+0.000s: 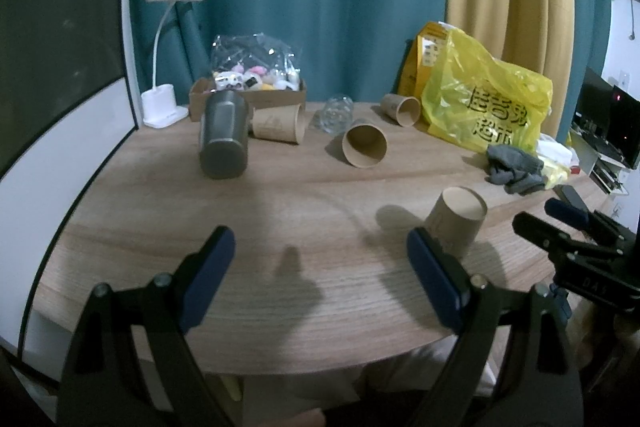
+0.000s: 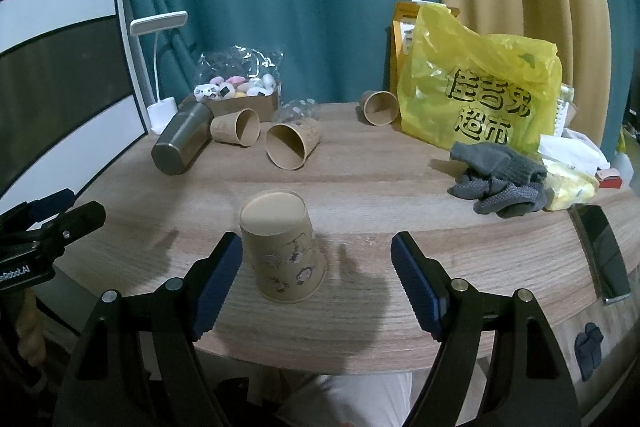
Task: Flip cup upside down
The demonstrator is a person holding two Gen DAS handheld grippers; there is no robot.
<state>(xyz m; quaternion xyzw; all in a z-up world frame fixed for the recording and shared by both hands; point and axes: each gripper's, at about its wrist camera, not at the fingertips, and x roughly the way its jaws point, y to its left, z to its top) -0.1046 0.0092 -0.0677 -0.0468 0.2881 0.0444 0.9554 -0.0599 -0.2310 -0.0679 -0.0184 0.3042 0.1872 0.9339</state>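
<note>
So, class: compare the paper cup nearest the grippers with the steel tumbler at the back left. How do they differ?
The printed paper cup stands upside down on its rim; the steel tumbler lies on its side. The cup is tan with cartoon prints; the tumbler is plain grey metal. The tumbler looks longer. Both rest on the wooden table, untouched by either gripper.

A: Left gripper (image 1: 320, 279) status?
B: It is hanging with its jaws spread wide, blue pads (image 1: 212, 275) facing each other, gripping nothing.
A: Right gripper (image 2: 316, 283)?
B: Likewise standing wide open, its pads (image 2: 416, 287) holding nothing. In the left wrist view it is showing at the right edge (image 1: 560, 227), level with the left one.
</note>
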